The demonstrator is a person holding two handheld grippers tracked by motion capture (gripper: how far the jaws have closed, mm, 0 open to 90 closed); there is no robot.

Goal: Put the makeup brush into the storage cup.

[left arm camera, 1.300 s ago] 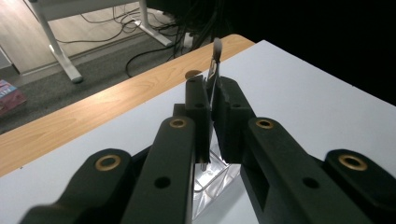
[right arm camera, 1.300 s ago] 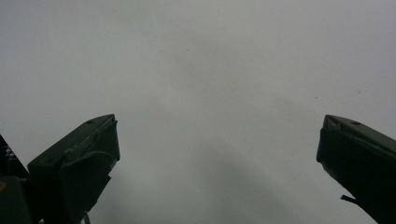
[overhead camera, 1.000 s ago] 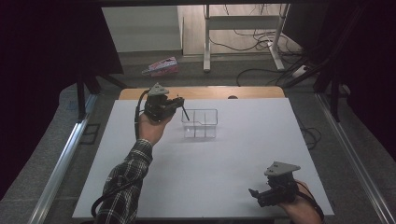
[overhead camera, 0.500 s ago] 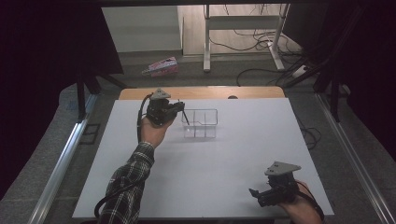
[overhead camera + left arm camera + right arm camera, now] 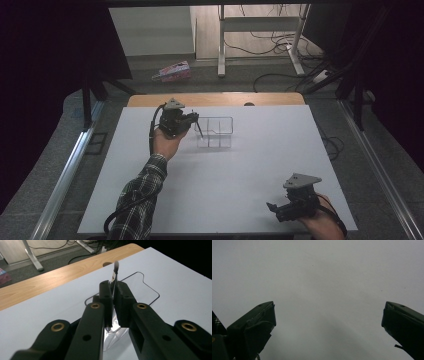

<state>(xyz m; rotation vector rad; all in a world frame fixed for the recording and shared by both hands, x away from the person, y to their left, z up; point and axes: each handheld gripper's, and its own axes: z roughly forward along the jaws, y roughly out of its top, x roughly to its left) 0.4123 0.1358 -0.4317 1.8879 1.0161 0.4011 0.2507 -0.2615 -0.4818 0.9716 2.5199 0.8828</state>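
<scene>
**Slim tool poised over clear organiser**

Now we see the left hand-held gripper clamped tight on a thin stick-like tool, its pale tip rising past the closed jaws in the left gripper view and its dark lower end angling down toward the clear plastic tray in the high view. We cannot tell exactly what the tool is; it looks like a small brush or swab. The tray sits on the white tabletop just beside and slightly below the gripper, its near left corner right under the tool's lower end.

We judge the risk to lie in that narrow grip: the tool is pinched along a short stretch, so any knock against the tray's rim could swivel it between the pads or push the light tray across the smooth surface. A release made too high could also let it bounce out or land across a divider.

Well apart, at the near right edge, the right hand-held gripper rests with its jaws spread wide and nothing between them.
</scene>
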